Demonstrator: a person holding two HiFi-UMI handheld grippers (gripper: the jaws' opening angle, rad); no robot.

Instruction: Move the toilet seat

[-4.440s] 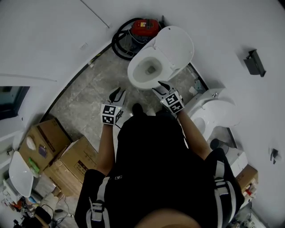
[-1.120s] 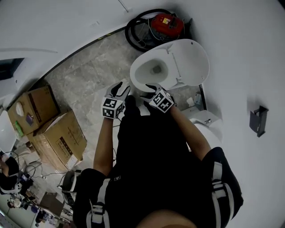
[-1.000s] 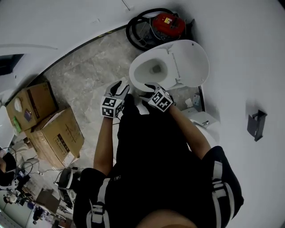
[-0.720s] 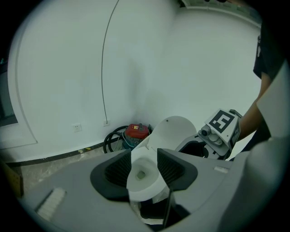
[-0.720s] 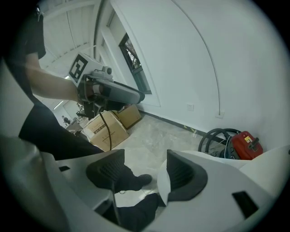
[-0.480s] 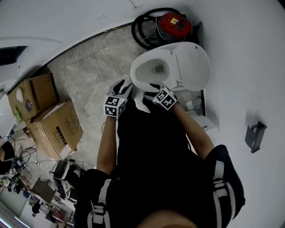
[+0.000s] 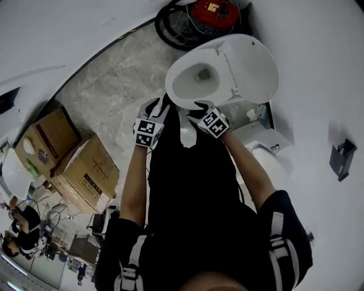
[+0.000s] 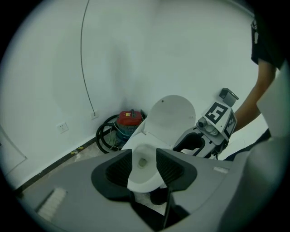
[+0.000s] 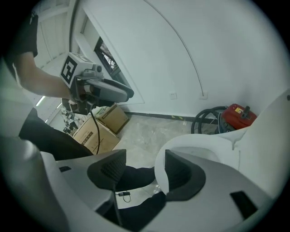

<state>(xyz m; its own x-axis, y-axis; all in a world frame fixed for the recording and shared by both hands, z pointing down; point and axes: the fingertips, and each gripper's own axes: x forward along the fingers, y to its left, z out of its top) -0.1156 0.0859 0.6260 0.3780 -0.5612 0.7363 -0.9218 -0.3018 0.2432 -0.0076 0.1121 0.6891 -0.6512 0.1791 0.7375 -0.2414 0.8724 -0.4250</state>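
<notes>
the seat lies flat on the bowl, with the lid raised behind it. the right gripper is at the bowl's front, jaws well apart and closing. the seat's front edge shows between them, just beside one pad, with no grip visible. the left gripper hovers beside the bowl's front, jaws wide and closing on nothing. a red vacuum stands behind the bowl.

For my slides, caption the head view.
Person at a toilet, lid up, left gripper and right gripper by its front, jaws closing, nothing gripped.
</notes>
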